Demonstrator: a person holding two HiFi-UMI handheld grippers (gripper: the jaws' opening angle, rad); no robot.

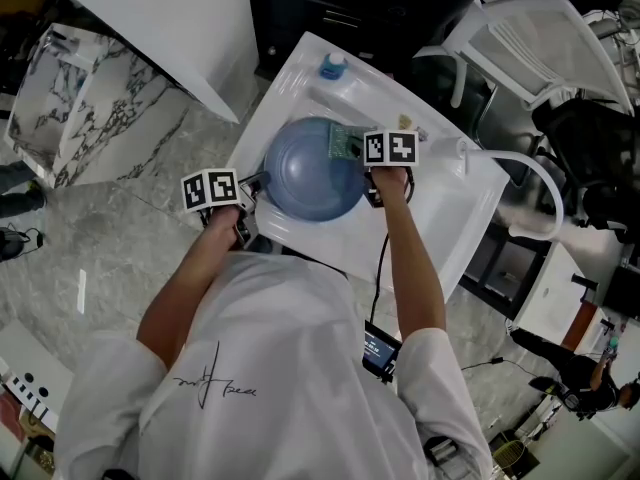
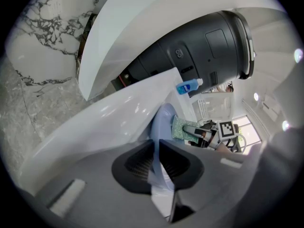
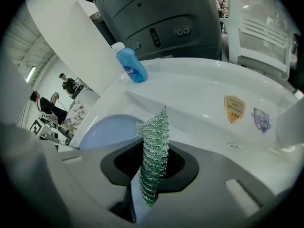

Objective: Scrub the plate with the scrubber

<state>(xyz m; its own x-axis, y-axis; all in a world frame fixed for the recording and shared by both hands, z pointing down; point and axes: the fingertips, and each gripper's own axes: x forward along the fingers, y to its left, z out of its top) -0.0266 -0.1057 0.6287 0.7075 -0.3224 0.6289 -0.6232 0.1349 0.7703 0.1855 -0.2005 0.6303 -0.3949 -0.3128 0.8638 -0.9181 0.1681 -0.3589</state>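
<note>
The plate (image 1: 312, 173) in the middle of the head view is pale blue. The scrubber (image 1: 345, 143) at its upper right edge is green with a glittering mesh pattern. The sink (image 1: 440, 218) around them is white, and the bottle (image 1: 333, 66) at its upper rim is bright blue. The left gripper (image 1: 256, 182) and the right gripper (image 1: 352, 148) each carry a cube of black squares on white. The floor (image 1: 130, 228) at the left is grey with pale marbling. The shirt (image 1: 270, 368) is white with black script.

Bright, even light, soft sheen on the plate (image 1: 300, 173); gripper views warped and dark-edged.
</note>
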